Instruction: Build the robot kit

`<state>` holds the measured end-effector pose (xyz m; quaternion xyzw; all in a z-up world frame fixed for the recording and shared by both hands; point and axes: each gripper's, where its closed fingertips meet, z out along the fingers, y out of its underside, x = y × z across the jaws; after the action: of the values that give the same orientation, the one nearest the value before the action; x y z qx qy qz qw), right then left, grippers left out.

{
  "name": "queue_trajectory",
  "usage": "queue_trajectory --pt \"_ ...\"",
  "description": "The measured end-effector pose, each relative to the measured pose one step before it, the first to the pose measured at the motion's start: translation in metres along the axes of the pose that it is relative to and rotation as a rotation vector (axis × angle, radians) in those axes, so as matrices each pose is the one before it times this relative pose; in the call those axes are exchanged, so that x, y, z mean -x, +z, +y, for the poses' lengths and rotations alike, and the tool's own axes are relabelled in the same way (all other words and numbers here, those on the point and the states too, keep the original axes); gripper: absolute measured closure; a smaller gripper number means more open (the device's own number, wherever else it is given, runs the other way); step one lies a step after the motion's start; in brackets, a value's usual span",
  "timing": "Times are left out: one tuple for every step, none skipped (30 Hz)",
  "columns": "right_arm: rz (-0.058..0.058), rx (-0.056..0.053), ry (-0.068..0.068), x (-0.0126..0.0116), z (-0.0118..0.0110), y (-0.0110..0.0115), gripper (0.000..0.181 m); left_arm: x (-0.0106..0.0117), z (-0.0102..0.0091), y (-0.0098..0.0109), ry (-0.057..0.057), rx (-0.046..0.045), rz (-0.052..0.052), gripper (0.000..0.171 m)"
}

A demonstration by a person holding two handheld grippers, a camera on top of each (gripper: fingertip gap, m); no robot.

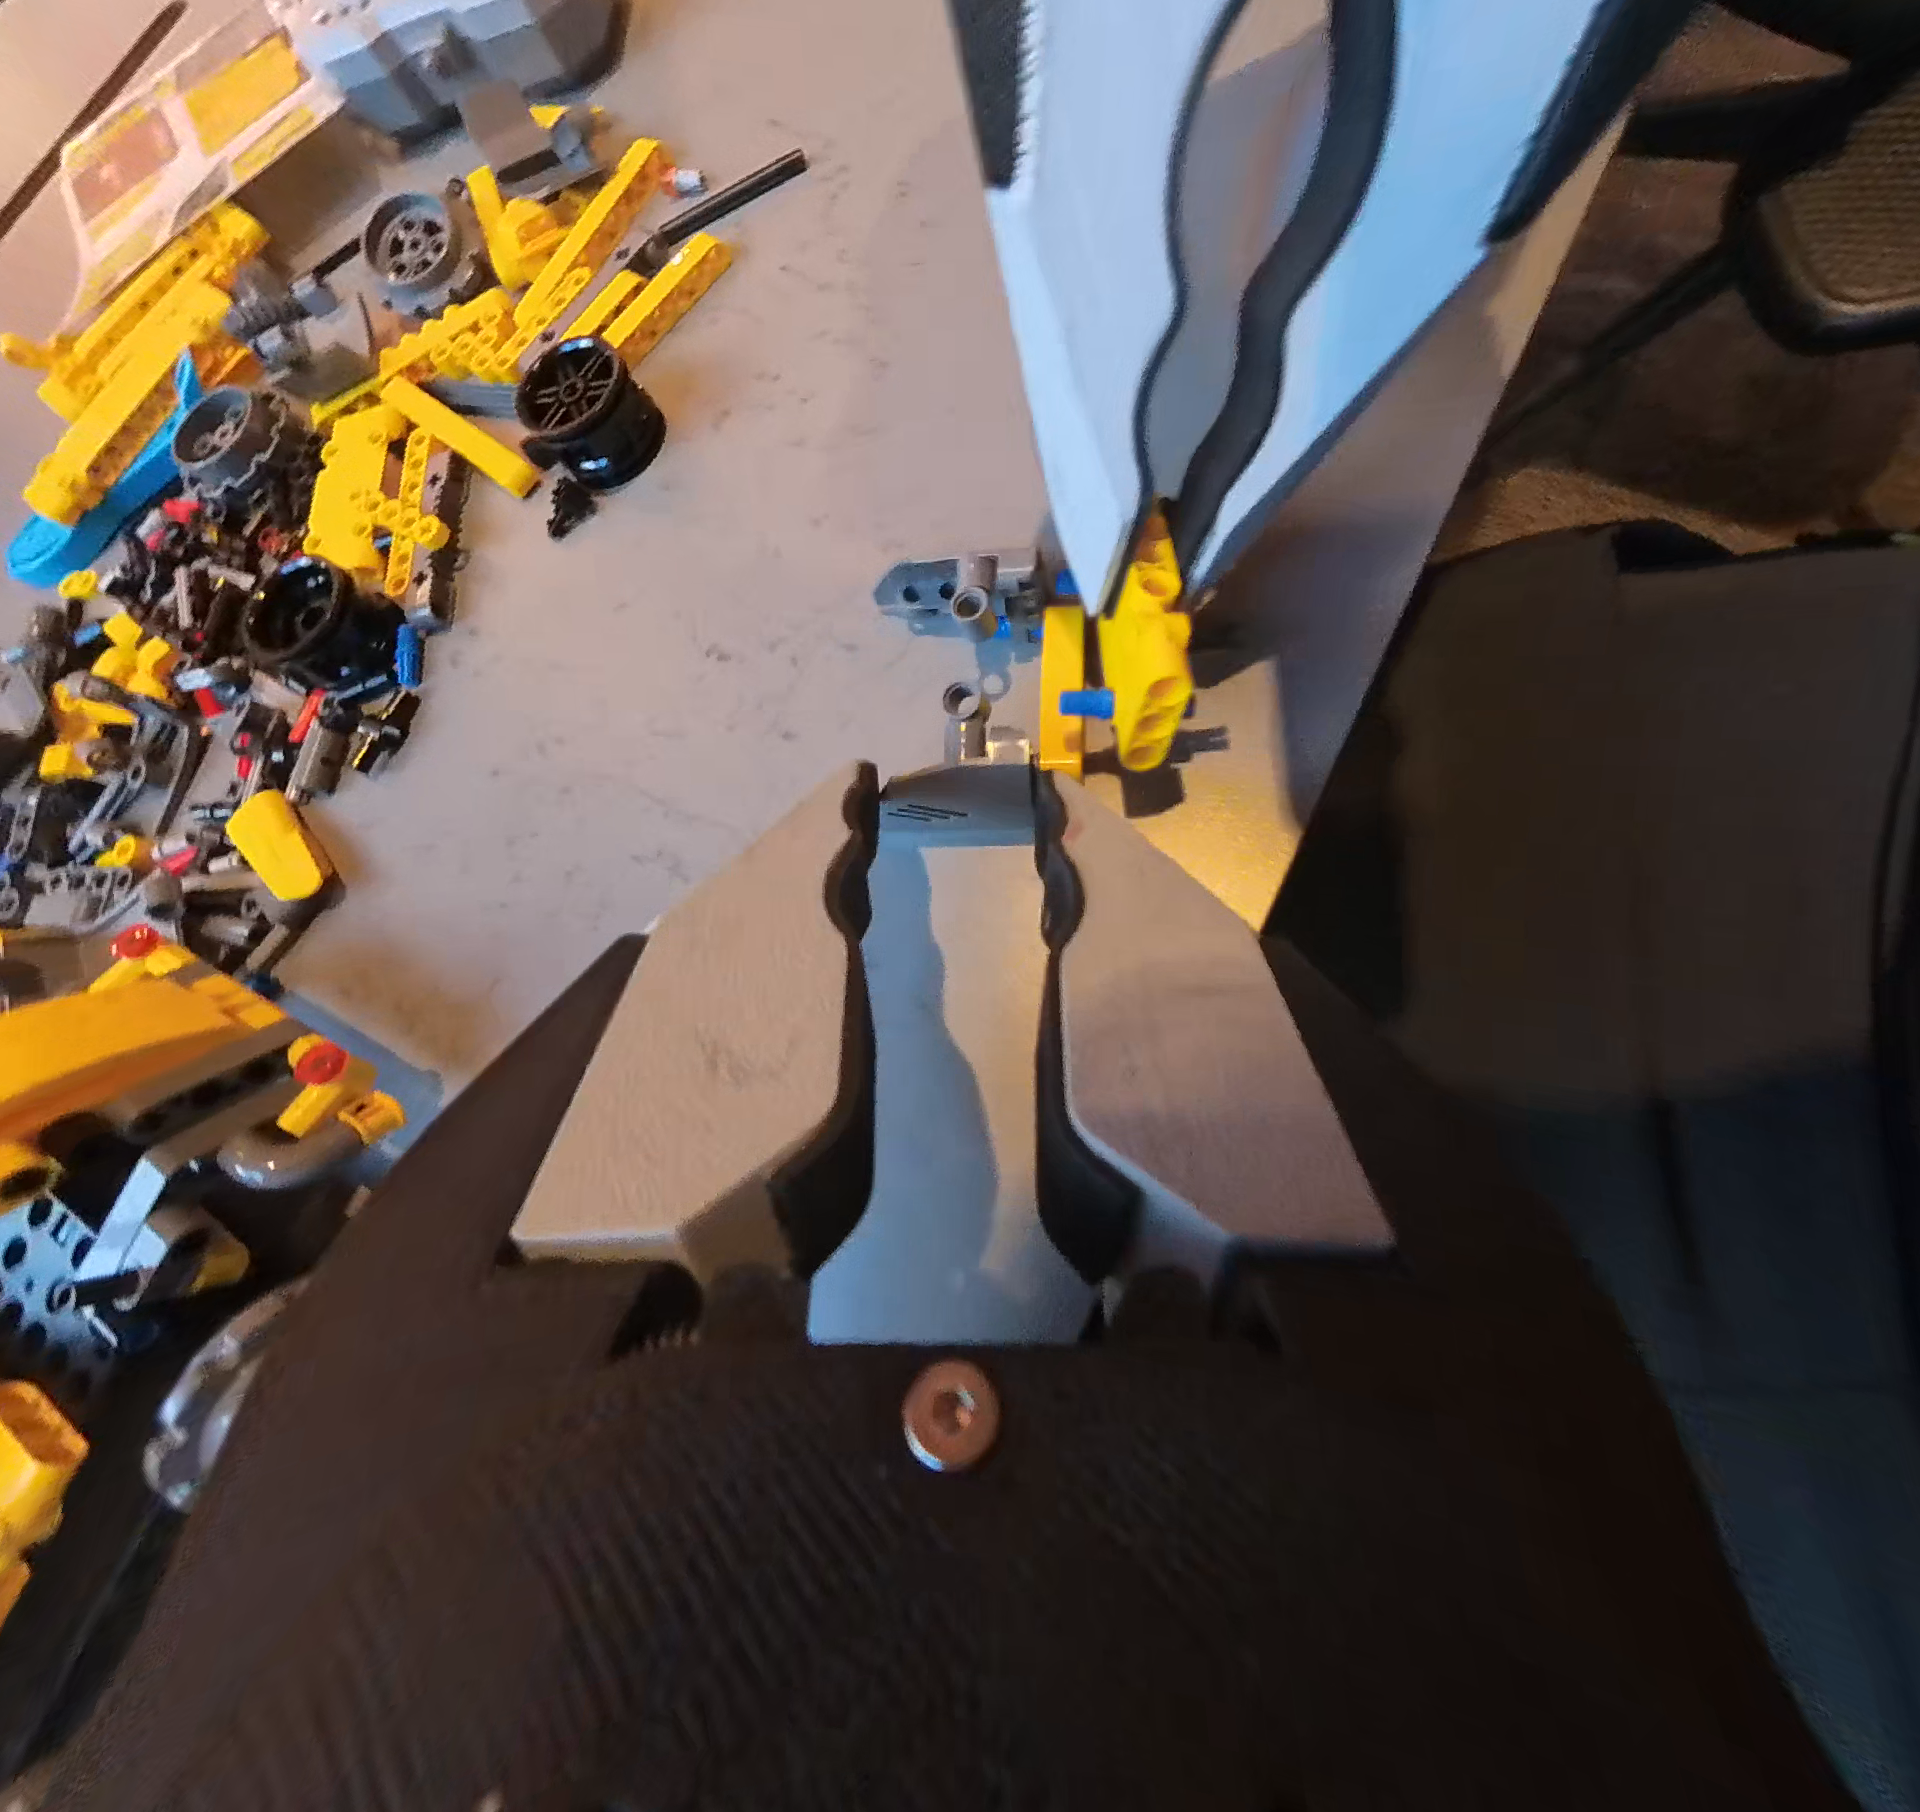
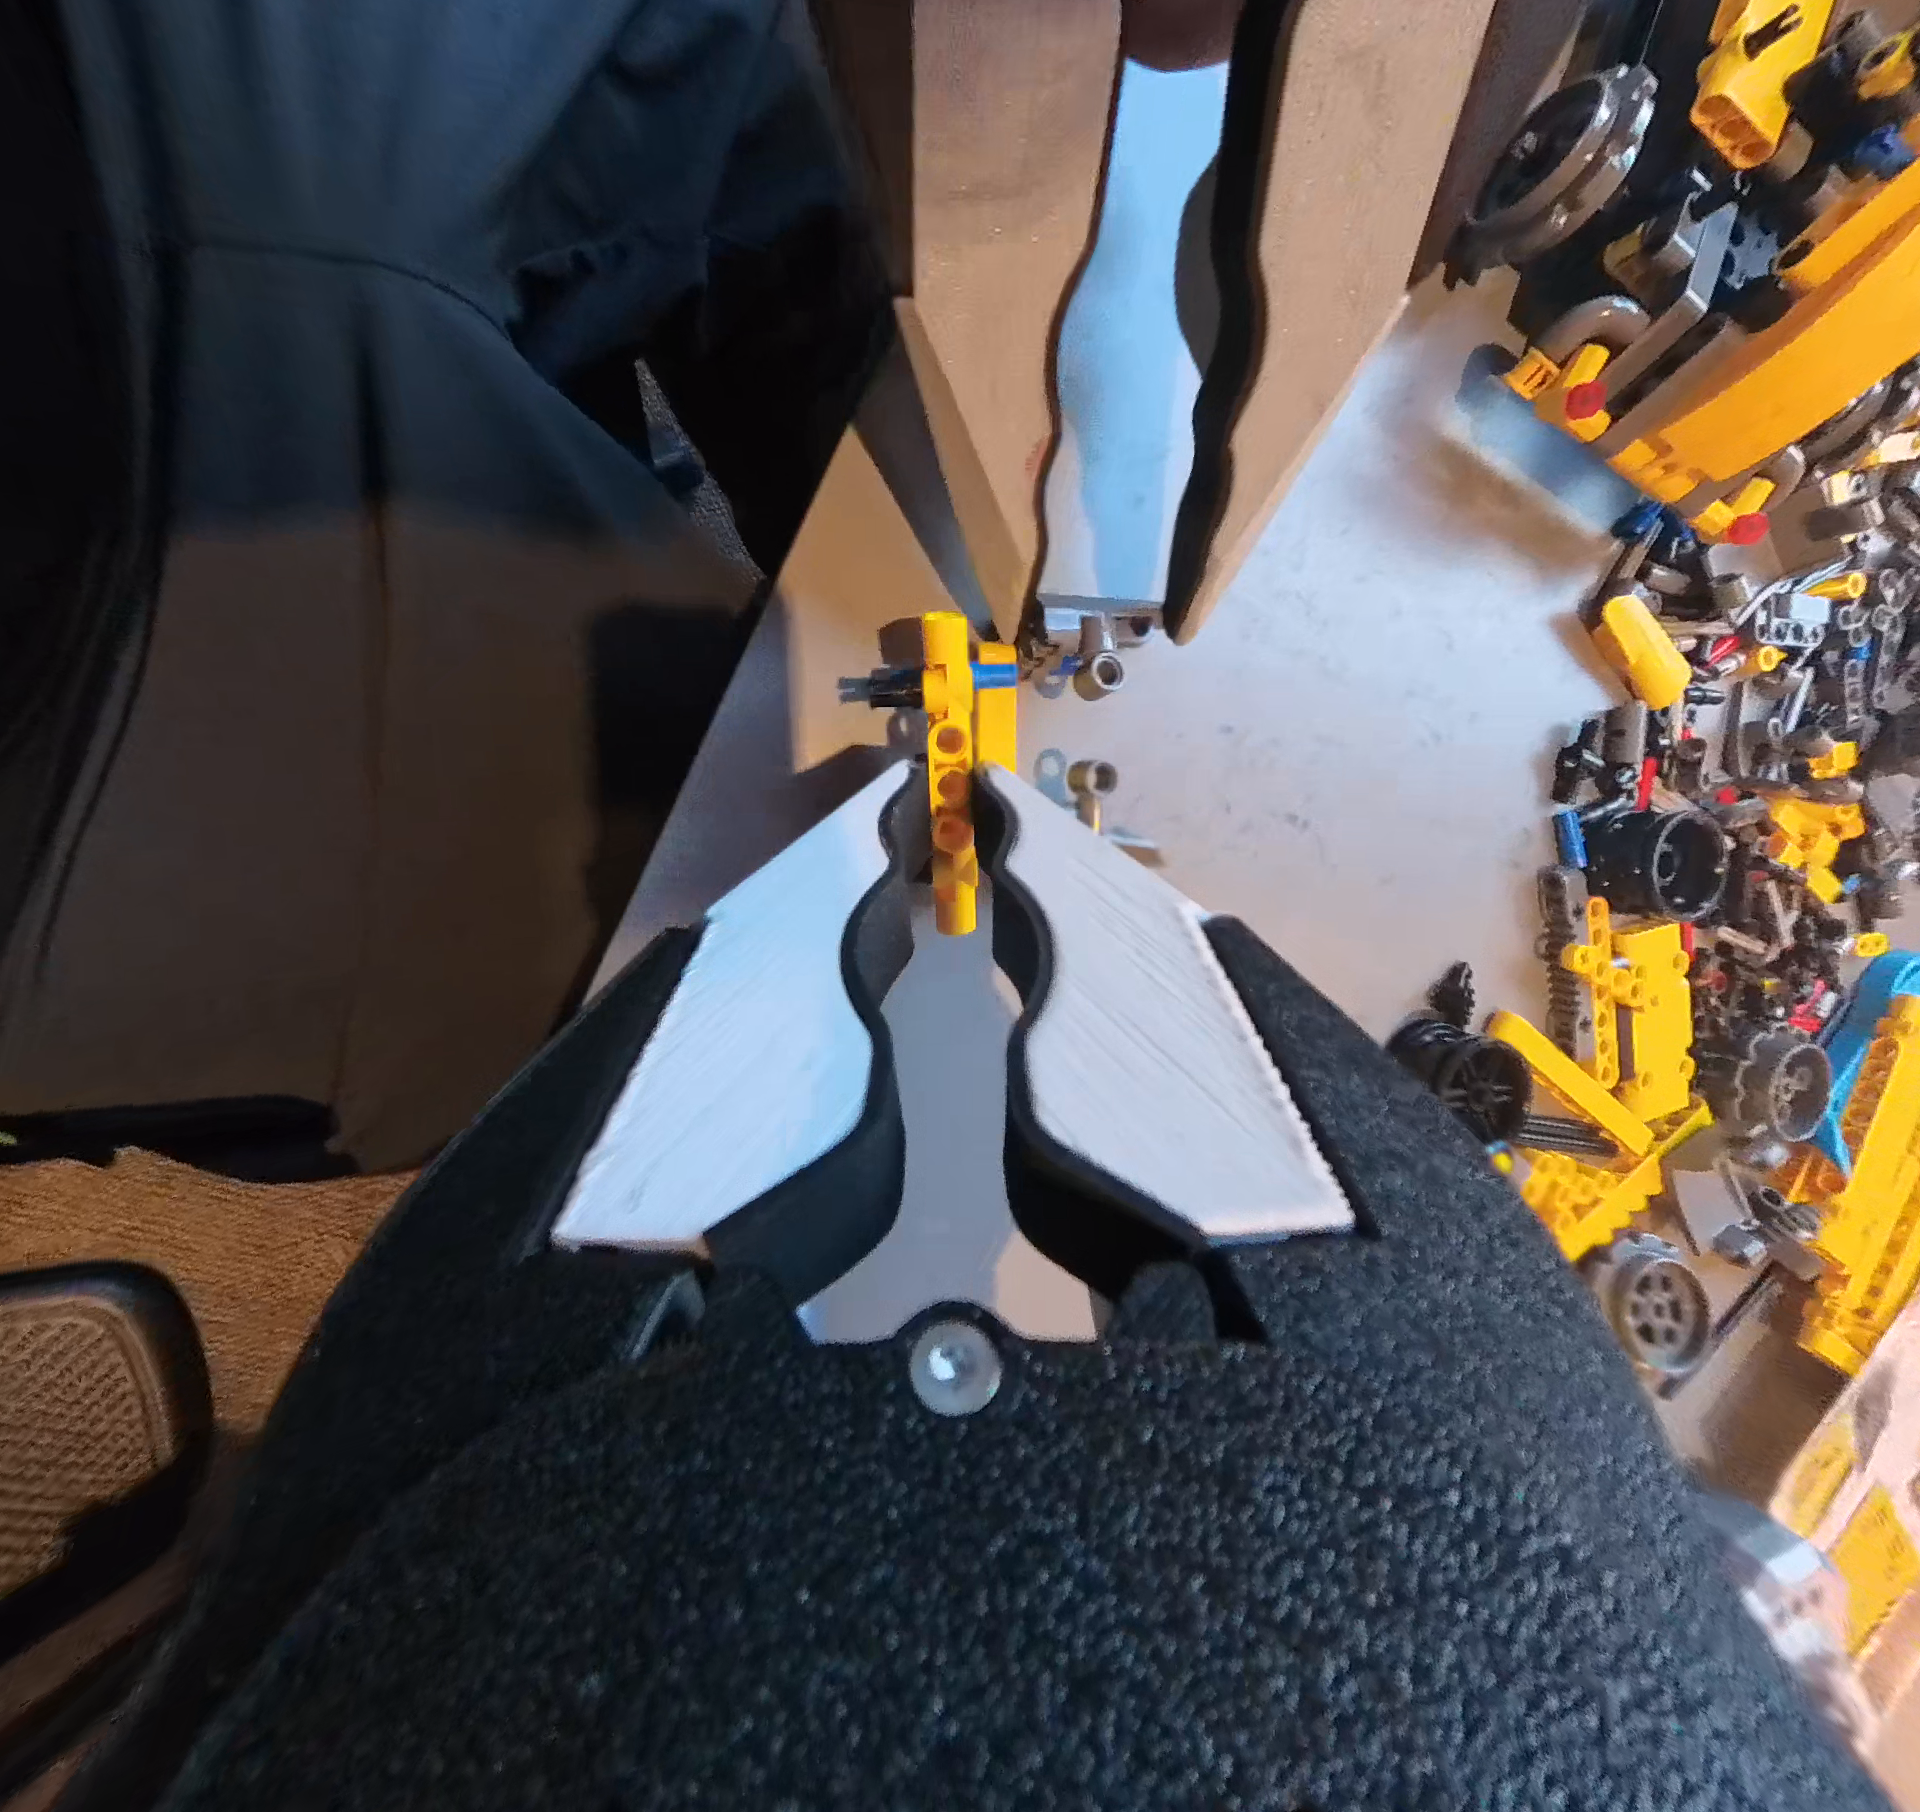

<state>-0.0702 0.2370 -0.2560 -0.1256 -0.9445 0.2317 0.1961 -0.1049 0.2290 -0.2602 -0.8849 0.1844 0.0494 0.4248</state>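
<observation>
Right claw (image 2: 954, 796) clenched on yellow beam (image 2: 954, 827); left claw (image 1: 956, 796) grasping grey panel (image 1: 956, 812); both on one small assembly, above desk (image 1: 727, 515)

- The grey panel piece (image 1: 961, 812), smooth and flat with three short dark lines on it, sits clamped between the left gripper (image 1: 956, 796) tips at centre frame in the left wrist view; small grey connectors stick out beyond it.
- The yellow holed beam (image 2: 951, 827), long and narrow, is pinched between the right gripper (image 2: 951, 786) tips at centre frame in the right wrist view. Blue and black pins cross its far end, where a second yellow piece (image 2: 997, 713) lies alongside it.
- Both pieces meet near the pale table's (image 1: 727, 536) edge.
</observation>
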Motion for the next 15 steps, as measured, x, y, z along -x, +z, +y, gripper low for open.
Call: queue_trajectory --pt "-0.0079 0.0008 0.0202 -0.00029 -0.00121 0.00227 0.174 -0.00034 -0.00015 0.00011 0.0161 -0.00186 0.0125 0.144" --pt "-0.0074 -0.0010 0.0159 0.00030 -0.00151 0.00179 0.174 -0.00050 0.00016 -0.00026 0.0181 0.00207 0.0106 0.144" --pt "-0.0058 -0.0002 0.0112 0.00046 -0.00128 0.00115 0.174 -0.00022 0.00062 -0.00061 0.0290 0.00472 0.0051 0.143" --pt "-0.0009 0.0013 0.0071 -0.00028 -0.00079 0.00043 0.174 -0.00006 0.00103 -0.00043 0.0318 0.00238 0.0019 0.143" --pt "0.0029 0.0039 0.0079 -0.00100 -0.00030 0.00025 0.174 -0.00045 0.00089 -0.00022 0.0266 -0.00305 0.0057 0.143" --pt "0.0022 0.0031 0.0092 -0.00098 -0.00046 0.00014 0.174 -0.00035 0.00157 0.00008 0.0220 -0.00422 0.0081 0.142" --pt "0.0017 0.0005 0.0054 -0.00077 -0.00083 -0.00005 0.174 -0.00018 0.00103 -0.00005 0.0106 -0.00459 0.0093 0.142" --pt "-0.0007 0.0010 0.0007 0.00010 -0.00094 -0.00001 0.174 -0.00033 -0.00015 -0.00006 0.0035 -0.00676 0.0111 0.142" --pt "-0.0012 0.0046 -0.0046 0.00075 -0.00058 0.00001 0.174 -0.00046 -0.00033 0.00003 0.0045 -0.00537 0.0118 0.142" --pt "0.0020 0.0077 -0.0100 0.00053 -0.00021 0.00010 0.174 -0.00036 -0.00028 0.00024 0.0076 -0.00467 0.0088 0.142" --pt "0.0025 0.0094 -0.0128 0.00067 0.00005 0.00017 0.174 -0.00107 -0.00040 0.00020 0.0124 -0.00531 0.0121 0.142" --pt "0.0004 0.0071 -0.0118 0.00071 -0.00012 -0.00004 0.174 -0.00131 0.00001 -0.00039 0.0198 -0.00367 0.0135 0.141" --pt "-0.0020 0.0055 -0.0086 0.00063 -0.00016 0.00004 0.174 -0.00099 0.00061 -0.00079 0.0237 0.00012 0.0123 0.141" --pt "-0.0055 0.0045 -0.0041 0.00068 -0.00009 0.00001 0.174 -0.00065 0.00112 -0.00074 0.0136 0.00193 0.0134 0.139" --pt "-0.0079 0.0032 0.0009 0.00067 -0.00002 -0.00005 0.174 -0.00099 0.00019 -0.00102 -0.0005 -0.00540 0.0211 0.131"
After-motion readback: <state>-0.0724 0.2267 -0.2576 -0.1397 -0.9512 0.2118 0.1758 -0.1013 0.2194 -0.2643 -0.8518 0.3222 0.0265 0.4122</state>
